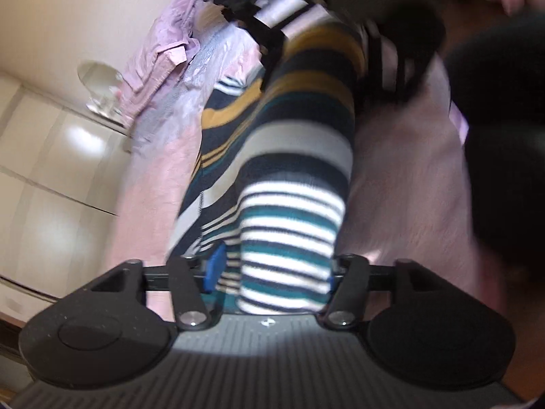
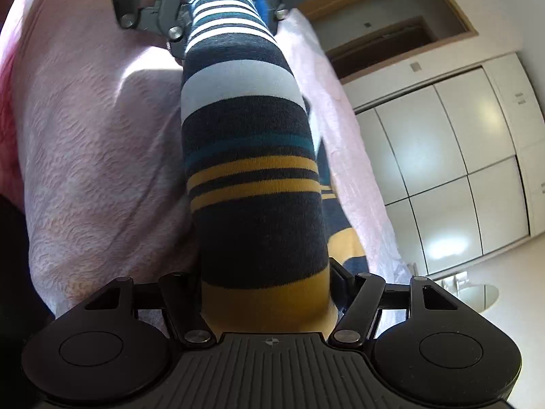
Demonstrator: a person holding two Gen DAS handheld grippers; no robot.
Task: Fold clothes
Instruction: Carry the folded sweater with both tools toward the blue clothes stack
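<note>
1. While it hangs stretched between both grippers, the striped garment point(image 1: 296, 170) shows navy, white, teal and mustard bands, taut above the pink bedspread point(image 1: 402, 184).
2. The left gripper point(image 1: 272, 272) has its jaws clamped on the thin-striped white-and-teal end.
3. The right gripper point(image 2: 265, 306) has its jaws closed on the mustard end.
4. In the right wrist view, bare bedspread lies left of the garment; the bed's edge, then white closet doors point(image 2: 442, 170), lie to the right.

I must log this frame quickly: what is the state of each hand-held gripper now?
Left hand-held gripper: closed on the white-and-teal end of the striped garment.
Right hand-held gripper: closed on its mustard-yellow end.
</note>
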